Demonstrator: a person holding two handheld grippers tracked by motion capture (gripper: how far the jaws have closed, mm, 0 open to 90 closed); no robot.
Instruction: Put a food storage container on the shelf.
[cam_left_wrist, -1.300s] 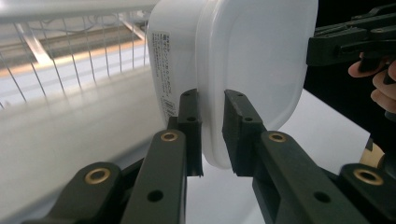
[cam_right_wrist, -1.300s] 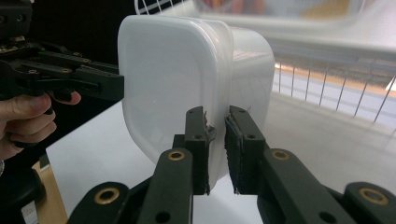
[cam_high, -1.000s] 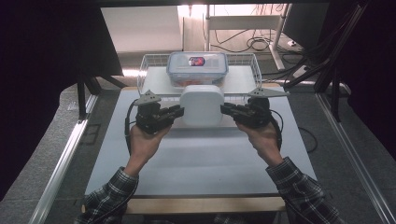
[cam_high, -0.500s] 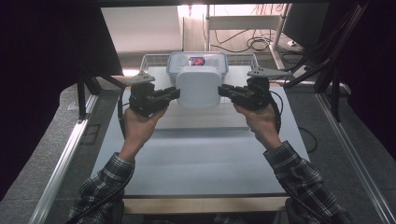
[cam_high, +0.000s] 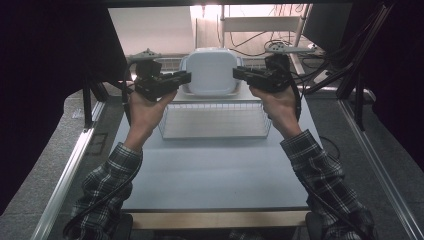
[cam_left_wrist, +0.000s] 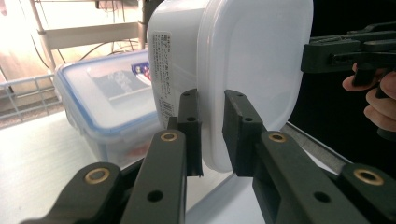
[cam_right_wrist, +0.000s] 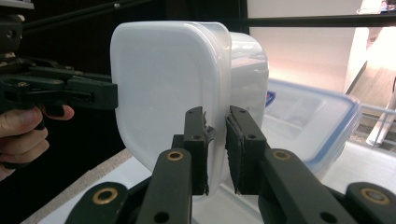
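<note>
Fingers of both grippers pinch the rim of a white, rounded-square plastic tub (cam_high: 211, 71), held high at the upper centre of the high view. Gripping opposite edges keeps it level between the hands, lid face toward the camera. Below it stretches a pale grey table (cam_high: 215, 170), bearing a wire mesh basket (cam_high: 215, 121) at frame centre. Behind, a clear lidded box with blue trim (cam_left_wrist: 105, 100) sits lower. The left gripper (cam_left_wrist: 211, 122) clamps one lip; the right gripper (cam_right_wrist: 215, 140) clamps the other.

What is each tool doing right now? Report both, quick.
Left tool: shut on the white container's rim.
Right tool: shut on the same container's opposite rim.
</note>
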